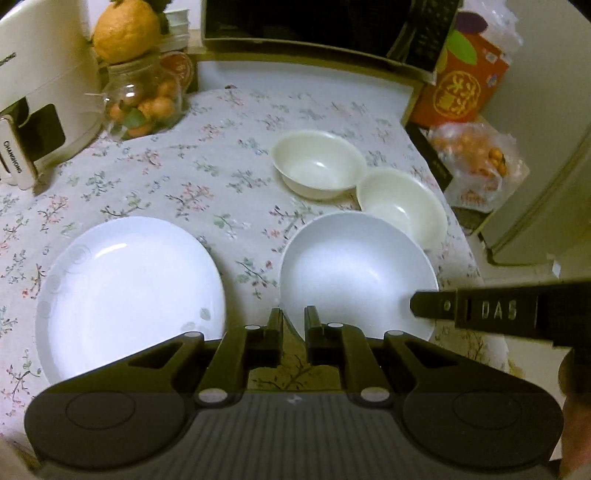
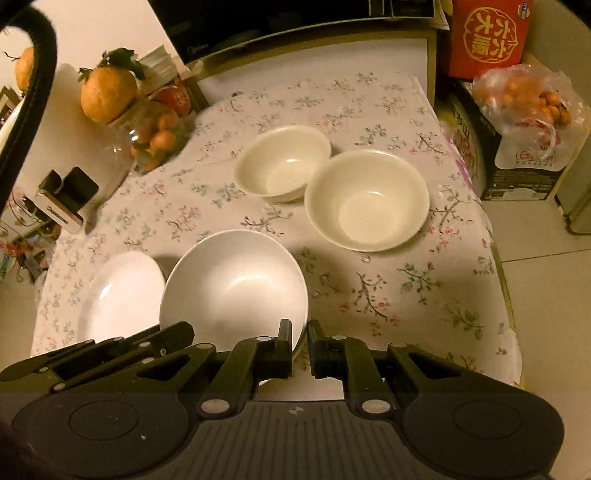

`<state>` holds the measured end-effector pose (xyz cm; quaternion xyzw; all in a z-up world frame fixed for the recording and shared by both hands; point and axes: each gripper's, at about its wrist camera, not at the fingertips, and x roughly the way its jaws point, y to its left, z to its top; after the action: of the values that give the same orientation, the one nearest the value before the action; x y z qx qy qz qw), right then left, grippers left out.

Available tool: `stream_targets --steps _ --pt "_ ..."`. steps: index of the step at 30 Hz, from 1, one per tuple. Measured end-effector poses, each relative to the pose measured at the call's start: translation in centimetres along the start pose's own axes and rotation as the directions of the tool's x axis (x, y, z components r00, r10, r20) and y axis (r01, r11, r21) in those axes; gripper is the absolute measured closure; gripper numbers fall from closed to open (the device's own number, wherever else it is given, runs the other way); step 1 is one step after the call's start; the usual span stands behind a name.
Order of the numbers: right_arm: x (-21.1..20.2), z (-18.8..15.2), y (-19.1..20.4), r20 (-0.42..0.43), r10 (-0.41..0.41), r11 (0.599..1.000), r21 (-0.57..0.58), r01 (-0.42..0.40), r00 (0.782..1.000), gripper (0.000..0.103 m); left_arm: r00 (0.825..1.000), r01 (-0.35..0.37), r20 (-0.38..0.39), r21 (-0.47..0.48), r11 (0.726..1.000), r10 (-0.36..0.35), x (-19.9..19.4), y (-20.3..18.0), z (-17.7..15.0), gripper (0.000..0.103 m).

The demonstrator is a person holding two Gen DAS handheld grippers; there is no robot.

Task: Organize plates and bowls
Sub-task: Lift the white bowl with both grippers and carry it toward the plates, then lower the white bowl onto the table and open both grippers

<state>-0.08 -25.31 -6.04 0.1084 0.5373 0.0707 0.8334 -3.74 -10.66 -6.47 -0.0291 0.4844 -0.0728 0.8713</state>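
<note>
A large white bowl (image 1: 354,266) (image 2: 236,288) sits on the floral tablecloth next to a white plate (image 1: 125,288) (image 2: 122,295) on its left. Behind them two smaller cream bowls (image 1: 317,162) (image 1: 402,206) stand side by side, rims touching. My left gripper (image 1: 293,317) hovers at the big bowl's near-left rim, fingers close together, with the rim showing through the narrow gap. My right gripper (image 2: 299,330) is shut in the same way over the bowl's near-right rim. Neither visibly clamps the bowl. Each gripper also shows in the other's view: the right gripper (image 1: 413,306), the left gripper (image 2: 184,330).
At the back left are a glass jar of small oranges (image 1: 144,99) with a big orange on top, and a white appliance (image 1: 37,92). A dark box (image 1: 314,22) lines the back. A red carton (image 1: 461,85) and a bag of oranges (image 1: 476,162) sit past the table's right edge.
</note>
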Motion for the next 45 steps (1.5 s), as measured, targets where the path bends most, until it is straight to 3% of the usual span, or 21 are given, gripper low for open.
stream_targets --steps 18,30,35,45 --pt "2.2 -0.9 -1.3 -0.055 -0.048 0.999 -0.008 0.048 0.997 0.091 0.998 -0.036 -0.054 0.052 0.998 0.039 2.7 -0.9 -1.5 0.092" --pt "2.5 -0.9 -1.4 -0.061 -0.048 0.999 0.006 0.049 0.997 0.085 0.999 -0.039 -0.025 0.091 0.995 0.041 2.5 -1.3 -1.3 0.09" --pt "2.5 -0.9 -1.4 -0.058 -0.043 0.999 0.016 0.044 0.997 0.082 0.999 -0.052 -0.008 0.095 0.994 0.053 2.3 -1.4 -1.1 0.081" --pt "2.3 -0.7 -1.7 -0.048 -0.046 0.999 0.027 0.047 0.998 0.077 0.998 -0.058 0.003 0.096 0.994 0.058 2.3 -1.5 -0.8 0.08"
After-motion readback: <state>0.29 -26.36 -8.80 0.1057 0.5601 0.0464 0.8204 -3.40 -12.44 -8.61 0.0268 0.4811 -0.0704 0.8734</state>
